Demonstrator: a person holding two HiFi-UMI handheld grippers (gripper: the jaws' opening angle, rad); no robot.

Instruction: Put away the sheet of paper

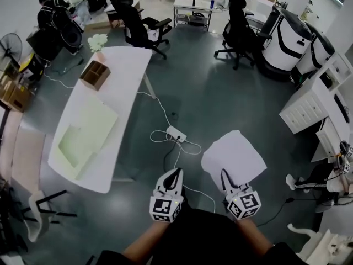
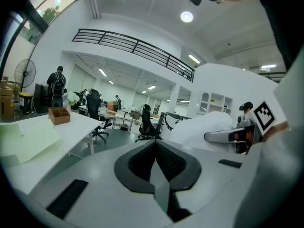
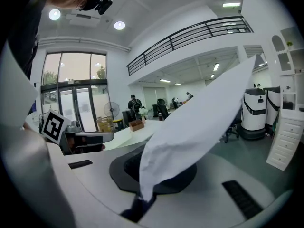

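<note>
In the head view, your right gripper (image 1: 226, 176) held the white sheet of paper (image 1: 234, 156) by its edge above the floor (image 1: 220, 93), well apart from the table (image 1: 127, 70). In the left gripper view, your left gripper (image 2: 156, 151) was closed and empty. In the right gripper view, the jaws pinched the sheet's crinkled corner and the rest bowed upward.

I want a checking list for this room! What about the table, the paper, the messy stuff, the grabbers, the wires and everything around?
Surface: white table, off to the left; grey floor beside it.
Job's things: sheet of paper, up in the air.
Clutter: wooden box and pale green sheets on the table.
Grippers: right gripper shut on the sheet of paper; left gripper shut, empty.
Cables: power strip and white cables on the floor.
Surroundings: office chairs, a fan, a drawer cabinet, a person far off.
</note>
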